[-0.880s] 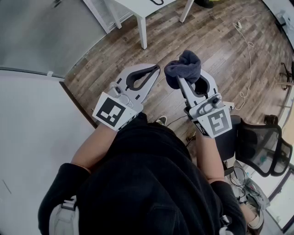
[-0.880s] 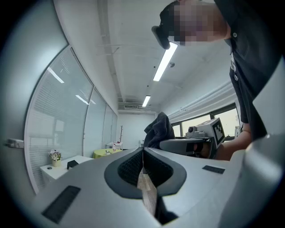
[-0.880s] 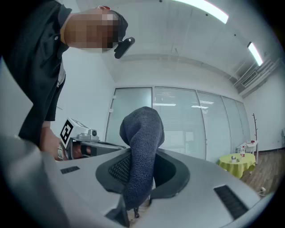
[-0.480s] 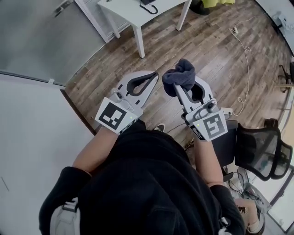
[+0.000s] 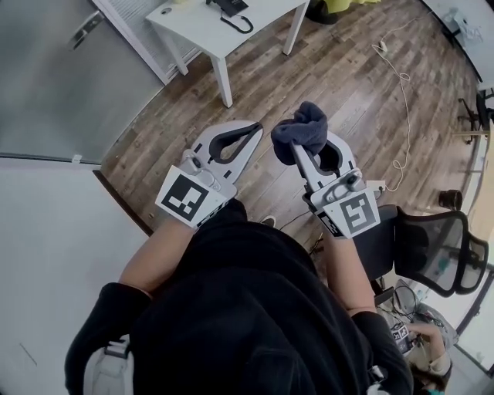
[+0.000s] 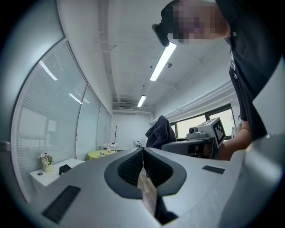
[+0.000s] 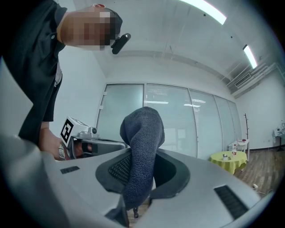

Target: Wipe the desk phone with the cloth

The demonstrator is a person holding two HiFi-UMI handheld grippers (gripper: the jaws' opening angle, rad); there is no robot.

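Note:
I hold both grippers raised in front of my chest, well away from the white desk. The dark blue-grey cloth is clamped in my right gripper and bunches up above its tips; it fills the jaws in the right gripper view. My left gripper is shut with nothing between its jaws, which meet at the tips. The black desk phone with its coiled cord sits on the desk at the top of the head view, far from both grippers.
Wooden floor lies below me. A black mesh office chair stands at my right. A white cable and power strip trail across the floor at right. A glass partition and grey wall run along the left.
The desk and phone have come further into the head view from the top as I move toward them. Both grippers keep the same pose, the right still shut on the cloth.

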